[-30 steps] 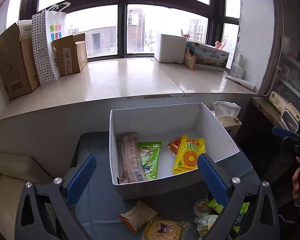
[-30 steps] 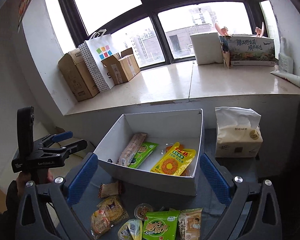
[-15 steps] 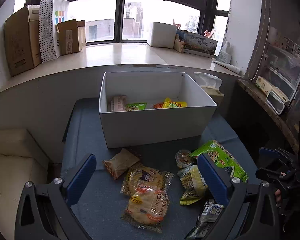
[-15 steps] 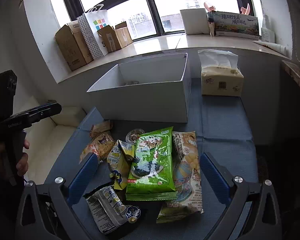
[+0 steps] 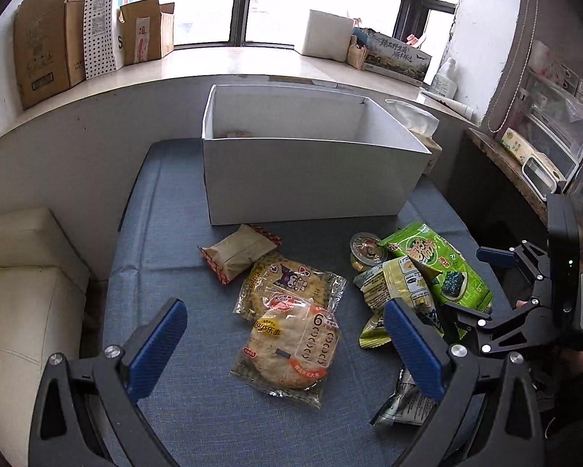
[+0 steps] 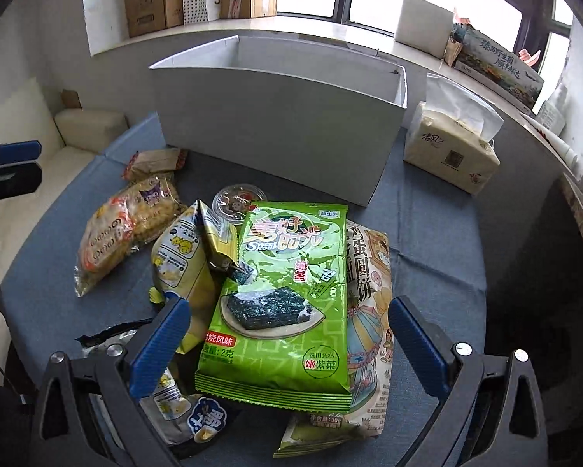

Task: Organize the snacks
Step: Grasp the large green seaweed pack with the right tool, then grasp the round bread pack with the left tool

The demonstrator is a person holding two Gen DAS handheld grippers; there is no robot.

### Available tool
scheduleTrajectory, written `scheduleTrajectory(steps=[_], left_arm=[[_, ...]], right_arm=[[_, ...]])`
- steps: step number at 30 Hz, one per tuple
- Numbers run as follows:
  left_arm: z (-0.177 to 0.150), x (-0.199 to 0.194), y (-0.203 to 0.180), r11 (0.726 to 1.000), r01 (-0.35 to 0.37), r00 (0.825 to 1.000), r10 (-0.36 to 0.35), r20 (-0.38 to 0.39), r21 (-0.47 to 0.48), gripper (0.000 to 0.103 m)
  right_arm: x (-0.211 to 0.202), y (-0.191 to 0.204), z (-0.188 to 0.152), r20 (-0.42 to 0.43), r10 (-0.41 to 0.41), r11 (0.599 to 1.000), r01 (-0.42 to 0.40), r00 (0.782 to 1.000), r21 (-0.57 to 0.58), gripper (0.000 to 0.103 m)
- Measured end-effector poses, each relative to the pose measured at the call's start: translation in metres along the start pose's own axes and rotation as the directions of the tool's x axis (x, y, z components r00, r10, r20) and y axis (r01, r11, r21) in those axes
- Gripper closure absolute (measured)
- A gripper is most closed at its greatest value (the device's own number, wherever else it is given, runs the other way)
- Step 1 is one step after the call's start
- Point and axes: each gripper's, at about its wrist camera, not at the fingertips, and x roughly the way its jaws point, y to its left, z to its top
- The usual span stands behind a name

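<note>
Colours and patterns: snacks by the white box [image 5: 310, 179]

Tabletop [image 5: 167, 257] cloth blue-grey; seaweed packet [image 6: 279, 303] bright green, dark-green squares pictured, red-white lettering; biscuit bag [image 6: 369, 284] cream with cartoon print; round-cracker packs [image 5: 291, 311] clear, golden, orange label; small packet [image 5: 238, 251] tan, red-checked ends; fingers [image 6: 159, 346] blue; tissue pack [image 6: 450, 151] beige.

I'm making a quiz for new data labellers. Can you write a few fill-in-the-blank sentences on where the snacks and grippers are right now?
1. The green seaweed packet lies between the fingers of the ____ gripper.
2. The left gripper hangs open over the ____ rice cracker packets.
3. The tissue pack stands beside the ____ cardboard box.
4. The small round cup lies ____ the box.

Missing words: right; two; white; outside
</note>
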Motion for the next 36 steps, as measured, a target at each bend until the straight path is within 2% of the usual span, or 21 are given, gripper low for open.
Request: scheduleTrajectory(steps=[4, 6, 7, 8, 12, 15, 22, 27, 29, 36], left_arm=[[-0.004, 0.007, 0.002, 1.0, -0.014, 1.0, 0.014, -0.014, 0.005, 0.0], [-0.007, 0.013, 0.002, 1.0, -0.028, 0.999, 0.029, -0.029, 0.013, 0.0], [-0.008, 0.015, 0.002, 0.999, -0.036, 0.999, 0.037, -0.035, 0.018, 0.0], [-0.01, 0.017, 0.003, 0.999, -0.042, 0.998, 0.043, -0.042, 0.022, 0.0], [-0.015, 0.023, 0.005, 0.998, -0.049, 0.997, 0.05, -0.063, 0.029, 0.0], [-0.017, 0.024, 0.005, 0.999, -0.034, 0.997, 0.037, -0.07, 0.041, 0.0], [-0.019, 0.04, -0.007, 0.994, -0.026, 0.991, 0.04, -0.126, 0.109, 0.0], [-0.022, 0.062, -0.016, 0.988, 0.011, 0.983, 0.018, -0.184, 0.155, 0.0], [-0.023, 0.072, -0.016, 0.987, 0.017, 0.978, 0.018, -0.208, 0.163, 0.0], [-0.021, 0.097, -0.006, 0.981, 0.098, 0.961, -0.05, -0.273, 0.167, 0.001]], right_arm=[[0.02, 0.001, 0.002, -0.05, -0.022, 1.0, 0.021, 0.999, -0.017, 0.0], [0.025, -0.002, 0.002, -0.066, -0.043, 0.999, 0.043, 0.997, -0.009, 0.013], [0.025, -0.001, 0.001, -0.058, -0.064, 0.998, 0.063, 0.996, -0.018, 0.031], [0.023, -0.001, 0.002, -0.044, -0.071, 0.997, 0.07, 0.996, -0.023, 0.03], [0.013, -0.012, 0.0, -0.028, 0.017, 0.998, -0.016, 0.999, 0.054, 0.031], [-0.002, -0.019, -0.003, 0.01, 0.035, 0.995, -0.035, 0.999, 0.094, 0.031], [-0.046, -0.038, -0.006, 0.136, 0.136, 0.965, -0.162, 0.981, 0.207, 0.031], [-0.064, -0.038, -0.011, 0.183, 0.141, 0.957, -0.182, 0.973, 0.228, 0.031], [-0.066, -0.038, -0.014, 0.186, 0.144, 0.954, -0.186, 0.972, 0.234, 0.031], [-0.066, -0.042, -0.027, 0.188, 0.163, 0.94, -0.21, 0.969, 0.27, 0.031]])
